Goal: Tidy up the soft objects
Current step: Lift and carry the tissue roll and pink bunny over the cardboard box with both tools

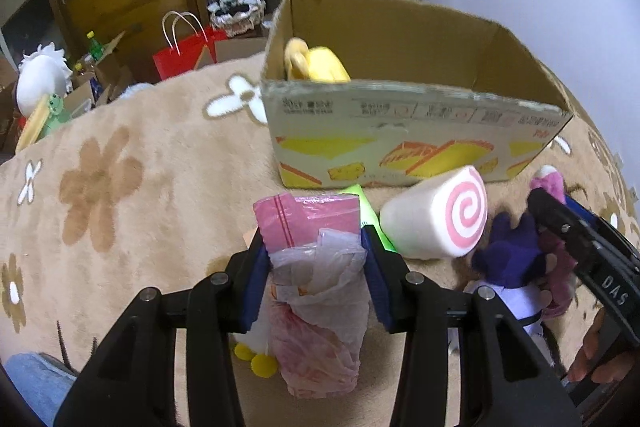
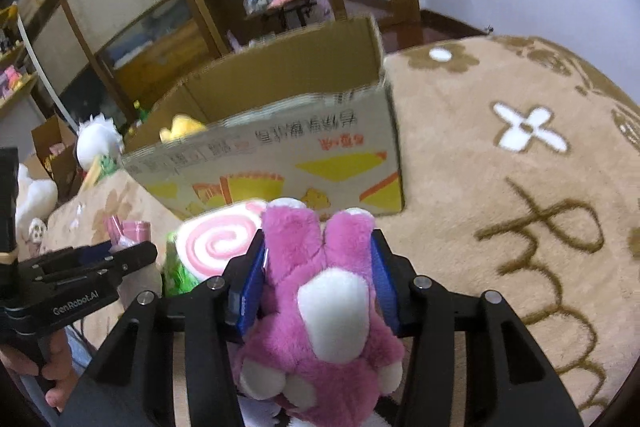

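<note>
Right wrist view: right gripper (image 2: pixel 318 287) clamps the pink plush (image 2: pixel 320 307) at lower centre, soft and light; a body grip suits. Left gripper (image 1: pixel 314 259) pinches a crinkly bag (image 1: pixel 316 279), likely slippery, below the box (image 1: pixel 400 131).

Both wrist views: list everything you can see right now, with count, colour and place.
cardboard box: 1, brown with yellow print, open, on the rug
yellow plush: 1, inside the box
swirl roll plush: 1, white and pink, before the box
purple plush: 1, right of the roll
green item: 1, beside the roll, mostly hidden
rug: 1, tan, flower pattern
red bag: 1, background
left gripper: grips pink bagged item
right gripper: grips pink plush
</note>
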The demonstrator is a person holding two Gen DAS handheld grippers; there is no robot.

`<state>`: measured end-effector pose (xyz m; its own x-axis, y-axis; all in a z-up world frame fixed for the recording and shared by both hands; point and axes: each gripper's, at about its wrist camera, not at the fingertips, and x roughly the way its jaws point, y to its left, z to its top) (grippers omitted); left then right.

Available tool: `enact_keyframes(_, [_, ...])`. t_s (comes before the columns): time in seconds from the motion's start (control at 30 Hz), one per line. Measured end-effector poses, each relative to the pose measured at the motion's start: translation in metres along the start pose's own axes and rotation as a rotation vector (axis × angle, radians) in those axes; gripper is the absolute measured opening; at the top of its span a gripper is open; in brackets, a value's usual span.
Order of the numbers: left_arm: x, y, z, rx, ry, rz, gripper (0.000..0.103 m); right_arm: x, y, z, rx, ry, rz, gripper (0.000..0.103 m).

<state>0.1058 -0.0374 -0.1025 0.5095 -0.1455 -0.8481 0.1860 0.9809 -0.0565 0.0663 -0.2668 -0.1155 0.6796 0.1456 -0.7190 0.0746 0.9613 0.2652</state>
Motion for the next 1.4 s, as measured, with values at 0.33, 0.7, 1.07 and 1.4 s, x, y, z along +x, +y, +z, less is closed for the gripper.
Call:
enact_keyframes(0.33, [-0.023, -0.006, 0.001, 0.006, -0.102, 0.022, 0.043, -0.012, -0.005, 0.008, 0.031, -0.051, -0.01, 0.052])
enact_keyframes(0.7, [-0.026, -0.01, 0.007, -0.006, -0.127, 0.013, 0.043, 0.006, -0.023, 0.008, 0.12, -0.026, 0.013, 0.055])
enact_keyframes(1.07, [-0.024, -0.011, 0.008, -0.007, -0.124, 0.019, 0.043, 0.017, -0.03, 0.014, 0.139, -0.035, 0.027, 0.055])
enact_keyframes(1.4, [-0.023, -0.011, 0.008, -0.006, -0.132, 0.03, 0.043, -0.001, -0.027, 0.019, 0.105, -0.112, 0.005, 0.053])
